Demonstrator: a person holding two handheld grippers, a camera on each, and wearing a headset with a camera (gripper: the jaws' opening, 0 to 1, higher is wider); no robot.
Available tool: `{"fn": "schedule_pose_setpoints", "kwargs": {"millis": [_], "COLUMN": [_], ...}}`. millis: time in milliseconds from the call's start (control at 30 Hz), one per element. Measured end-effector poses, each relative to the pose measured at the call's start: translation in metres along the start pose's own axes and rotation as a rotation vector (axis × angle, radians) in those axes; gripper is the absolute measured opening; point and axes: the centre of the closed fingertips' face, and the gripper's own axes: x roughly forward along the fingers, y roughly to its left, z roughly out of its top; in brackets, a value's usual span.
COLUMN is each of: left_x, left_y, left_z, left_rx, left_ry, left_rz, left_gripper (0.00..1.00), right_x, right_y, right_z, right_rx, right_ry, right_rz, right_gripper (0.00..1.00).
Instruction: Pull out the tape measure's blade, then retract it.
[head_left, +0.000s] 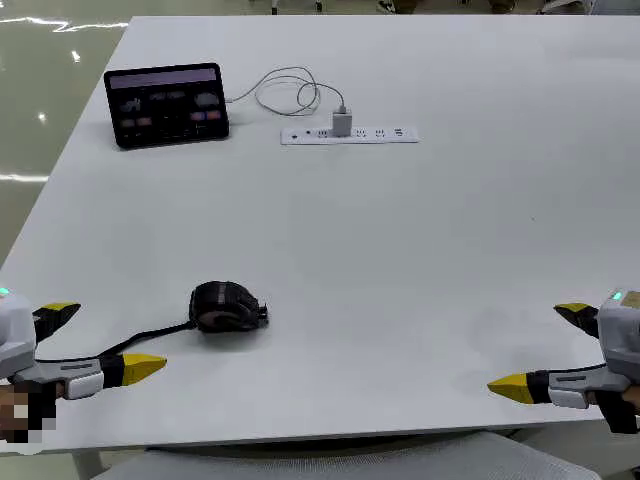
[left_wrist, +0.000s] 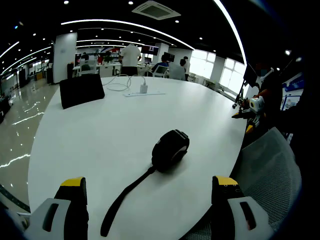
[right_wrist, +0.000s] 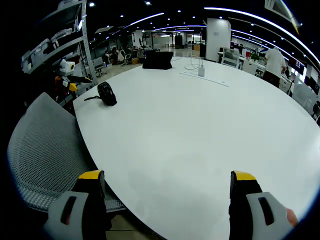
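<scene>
**Both claws wide open and empty; blade not yet drawn.**
The left claw (head_left: 105, 338) waits at the worktop's (head_left: 400, 230) near edge. The tape measure (head_left: 228, 306) lies just beyond it, strap (head_left: 150, 335) trailing toward it. The right claw (head_left: 538, 348) is well apart. Risk: an unpinned case would slide when the blade is pulled.

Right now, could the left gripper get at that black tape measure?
Probably yes. The left gripper is open, and the tape measure lies just ahead of its jaws, its strap trailing toward them. Nothing stands between.
</scene>
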Motion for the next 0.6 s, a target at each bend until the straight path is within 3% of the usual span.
{"fn": "schedule_pose_setpoints", "kwargs": {"millis": [600], "left_x": [0.0028], "left_y": [0.0013], "left_z": [0.0044], "left_rx": [0.037], "left_ry": [0.006], "left_rz": [-0.025], "left_gripper": [1.00], "right_x": [0.0004], "right_y": [-0.0011], "right_z": [0.0008], "right_rx": [-0.017], "right_ry": [0.005], "right_rz": [0.003], "right_gripper": [1.00]}}
